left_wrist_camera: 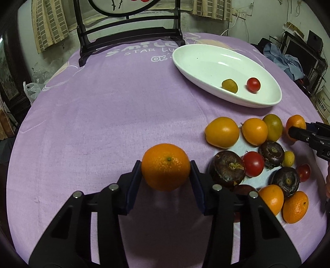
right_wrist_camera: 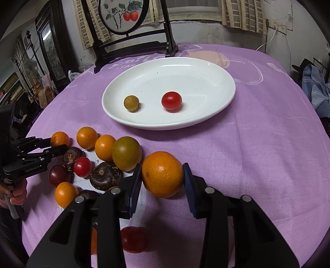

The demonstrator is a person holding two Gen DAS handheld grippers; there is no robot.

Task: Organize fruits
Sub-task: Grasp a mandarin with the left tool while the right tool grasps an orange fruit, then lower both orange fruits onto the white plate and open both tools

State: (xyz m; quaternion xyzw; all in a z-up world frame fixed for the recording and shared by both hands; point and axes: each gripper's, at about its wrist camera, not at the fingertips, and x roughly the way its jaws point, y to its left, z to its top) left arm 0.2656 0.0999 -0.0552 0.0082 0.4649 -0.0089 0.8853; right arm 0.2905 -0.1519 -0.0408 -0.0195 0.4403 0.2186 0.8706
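Note:
My left gripper [left_wrist_camera: 166,162] is shut on a small orange [left_wrist_camera: 166,167], with a blue pad against each side, low over the purple cloth. From the right wrist view the left gripper [right_wrist_camera: 59,144] and its orange [right_wrist_camera: 60,139] sit at the left end of the fruit pile. My right gripper [right_wrist_camera: 163,165] is shut on another orange [right_wrist_camera: 163,174], seen in the left wrist view as the right gripper [left_wrist_camera: 299,128] at the far right. A white oval plate [left_wrist_camera: 206,61] [right_wrist_camera: 185,78] holds a yellow-green fruit [right_wrist_camera: 131,103] and a red cherry tomato [right_wrist_camera: 171,100].
Loose fruit lies between the grippers: orange kumquats [right_wrist_camera: 105,147], a green-yellow fruit [right_wrist_camera: 126,153], dark brown water chestnuts [right_wrist_camera: 106,175] and cherry tomatoes [right_wrist_camera: 83,167]. A black stand with a round painted screen [right_wrist_camera: 123,16] rises at the table's far edge. A person's hand [right_wrist_camera: 18,193] grips the left handle.

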